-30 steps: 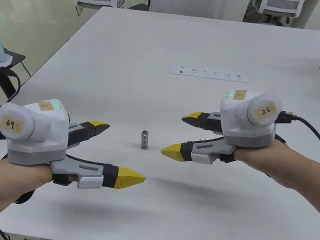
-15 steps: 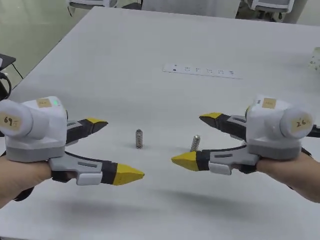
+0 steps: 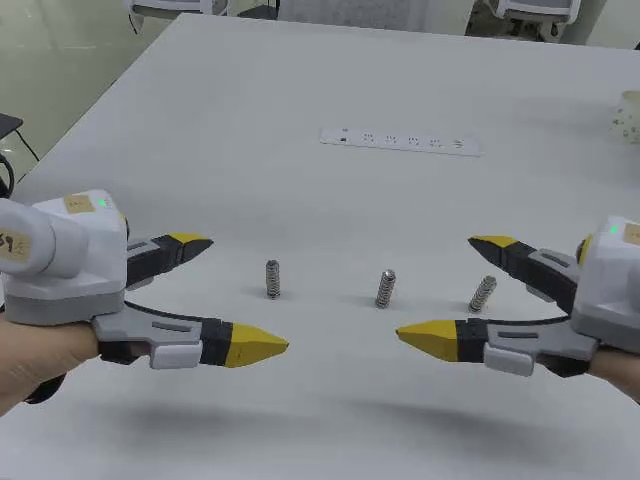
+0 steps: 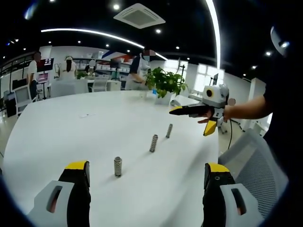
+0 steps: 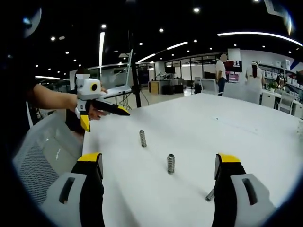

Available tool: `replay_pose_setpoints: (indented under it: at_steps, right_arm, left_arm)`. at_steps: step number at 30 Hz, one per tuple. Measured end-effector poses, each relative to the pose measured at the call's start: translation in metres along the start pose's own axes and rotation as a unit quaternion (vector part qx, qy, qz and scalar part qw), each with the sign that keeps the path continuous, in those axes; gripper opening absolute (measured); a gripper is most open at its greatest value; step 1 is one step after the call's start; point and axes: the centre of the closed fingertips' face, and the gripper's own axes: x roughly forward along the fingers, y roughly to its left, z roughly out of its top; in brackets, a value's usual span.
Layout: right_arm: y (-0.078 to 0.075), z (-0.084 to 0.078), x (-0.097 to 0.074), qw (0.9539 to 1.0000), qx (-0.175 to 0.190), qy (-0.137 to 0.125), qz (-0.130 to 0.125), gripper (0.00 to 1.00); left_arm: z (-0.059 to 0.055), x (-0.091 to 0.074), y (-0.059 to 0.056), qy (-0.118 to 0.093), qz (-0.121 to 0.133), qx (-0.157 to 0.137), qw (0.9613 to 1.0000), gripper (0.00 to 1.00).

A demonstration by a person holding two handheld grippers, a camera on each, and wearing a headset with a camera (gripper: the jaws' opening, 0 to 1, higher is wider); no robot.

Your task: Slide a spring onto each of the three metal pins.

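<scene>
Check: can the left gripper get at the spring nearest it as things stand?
Probably yes. The left gripper is open, and the nearest spring stands upright just beyond its tips on the table, with nothing between them.

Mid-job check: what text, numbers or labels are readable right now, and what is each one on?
Nothing reads in full.
round sticker on the left gripper: handwritten number, cut by the picture's edge, unreadable.
top tag, yellow, on the same gripper: too small to read.
right tag, yellow, on the right gripper: too small, partly cut off.
power strip on the table: markings too small to read.
</scene>
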Motion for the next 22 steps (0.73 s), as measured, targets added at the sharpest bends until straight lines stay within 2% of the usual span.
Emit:
replay_pose_setpoints:
  at_steps: [3,8,15,22]
  right_arm:
    - [-0.001,-0.006,-0.009,1.0000,0.003,0.000,-0.004,0.99]
    - [-0.006,-0.022,-0.022,0.9997,0.010,0.015,-0.019,0.99]
    - [-0.014,-0.027,-0.031,0.9989,0.027,0.014,-0.036,0.99]
    - [-0.015,-0.031,-0.039,0.9981,0.036,0.023,-0.045,0.99]
  left_arm:
    - [-0.001,-0.001,0.001,0.003,0.002,-0.001,1.0000,0.98]
    - [-0.001,-0.003,0.003,0.001,0.006,-0.001,1.0000,0.98]
    - [0.001,-0.007,0.004,0.000,0.008,-0.002,1.0000,0.98]
    - [-0.005,-0.014,0.006,0.000,0.015,-0.007,0.9999,0.98]
